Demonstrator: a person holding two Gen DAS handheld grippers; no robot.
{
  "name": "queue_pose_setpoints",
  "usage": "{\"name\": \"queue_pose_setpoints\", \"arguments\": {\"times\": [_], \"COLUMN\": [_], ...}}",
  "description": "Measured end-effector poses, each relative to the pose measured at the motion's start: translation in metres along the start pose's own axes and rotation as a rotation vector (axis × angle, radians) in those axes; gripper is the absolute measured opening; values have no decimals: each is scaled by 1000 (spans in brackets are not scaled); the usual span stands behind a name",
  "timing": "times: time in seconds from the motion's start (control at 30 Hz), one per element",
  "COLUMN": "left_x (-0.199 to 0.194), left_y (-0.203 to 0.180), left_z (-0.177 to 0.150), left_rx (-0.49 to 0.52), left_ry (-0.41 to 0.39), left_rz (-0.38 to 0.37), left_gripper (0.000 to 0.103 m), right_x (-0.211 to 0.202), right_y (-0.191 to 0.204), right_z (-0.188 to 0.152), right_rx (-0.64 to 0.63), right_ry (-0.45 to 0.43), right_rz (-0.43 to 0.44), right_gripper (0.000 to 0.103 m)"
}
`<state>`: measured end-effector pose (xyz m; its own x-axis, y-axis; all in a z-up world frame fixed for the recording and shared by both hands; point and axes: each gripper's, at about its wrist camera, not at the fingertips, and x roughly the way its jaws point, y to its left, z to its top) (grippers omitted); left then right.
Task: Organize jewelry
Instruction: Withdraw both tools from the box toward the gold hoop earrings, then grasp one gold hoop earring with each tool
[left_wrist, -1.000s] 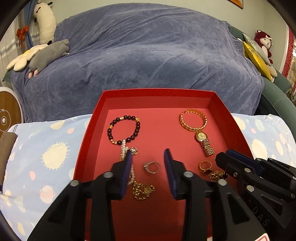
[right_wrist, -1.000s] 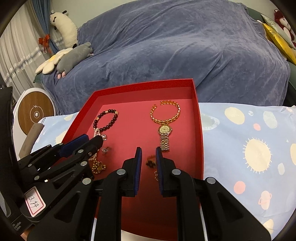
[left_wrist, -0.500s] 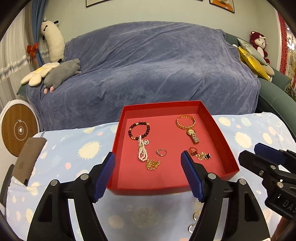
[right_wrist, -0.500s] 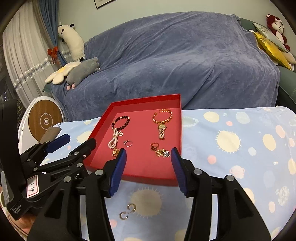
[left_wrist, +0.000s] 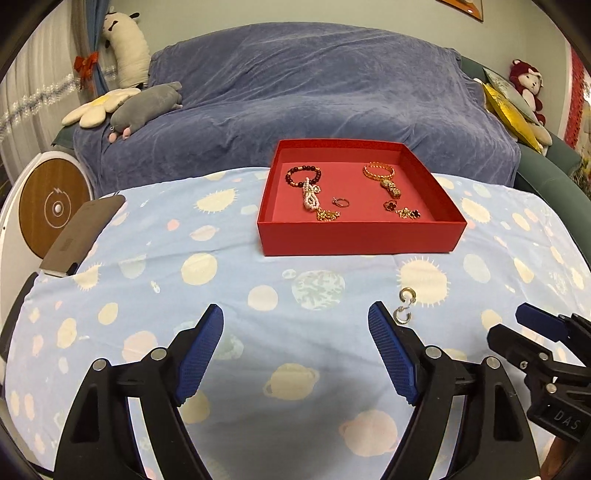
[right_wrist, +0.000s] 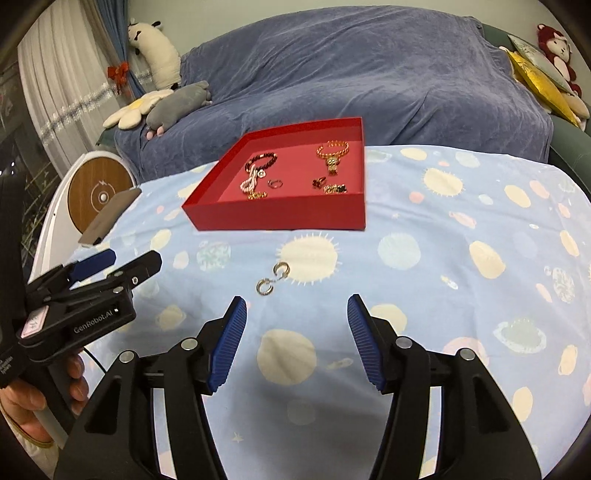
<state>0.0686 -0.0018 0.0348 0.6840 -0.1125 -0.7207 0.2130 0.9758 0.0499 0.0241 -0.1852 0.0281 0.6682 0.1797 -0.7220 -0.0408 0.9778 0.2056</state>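
Right wrist view, both tools (right_wrist: 297, 341) (left_wrist: 295, 352) spread wide, earrings (right_wrist: 273, 278) on cloth before red tray (right_wrist: 280, 216).

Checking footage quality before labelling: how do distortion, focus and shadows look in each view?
Left wrist: strong fisheye bending, dark corners, red tray sharp, soft shadows. Right wrist: same curvature, hoop earrings crisp, no glare.

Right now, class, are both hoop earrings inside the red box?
No, the two hoop earrings lie on the patterned cloth in front of the red box, outside its walls.
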Motion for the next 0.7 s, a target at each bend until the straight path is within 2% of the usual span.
{"name": "queue_pose_setpoints", "arguments": {"times": [0.1,0.27,0.37,0.53,0.7], "left_x": [6,18,16,12,12], "left_y": [3,16,21,29,37], "left_z": [-10,-15,-15,-16,-18], "left_rx": [27,-33,-38,-49,-64], "left_ry": [8,70,63,57,65], "left_rz": [24,-23,-12,5,18], "left_gripper": [78,78,78,78,78], "right_x": [13,27,36,59,77], "right_y": [7,22,28,28,35], "right_z": [-3,-2,0,3,0], "right_rx": [-8,-36,-39,-11,-32], "right_ry": [28,38,42,60,69], "right_rz": [6,18,17,-6,-25], "right_gripper": [55,53,50,34,32]}}
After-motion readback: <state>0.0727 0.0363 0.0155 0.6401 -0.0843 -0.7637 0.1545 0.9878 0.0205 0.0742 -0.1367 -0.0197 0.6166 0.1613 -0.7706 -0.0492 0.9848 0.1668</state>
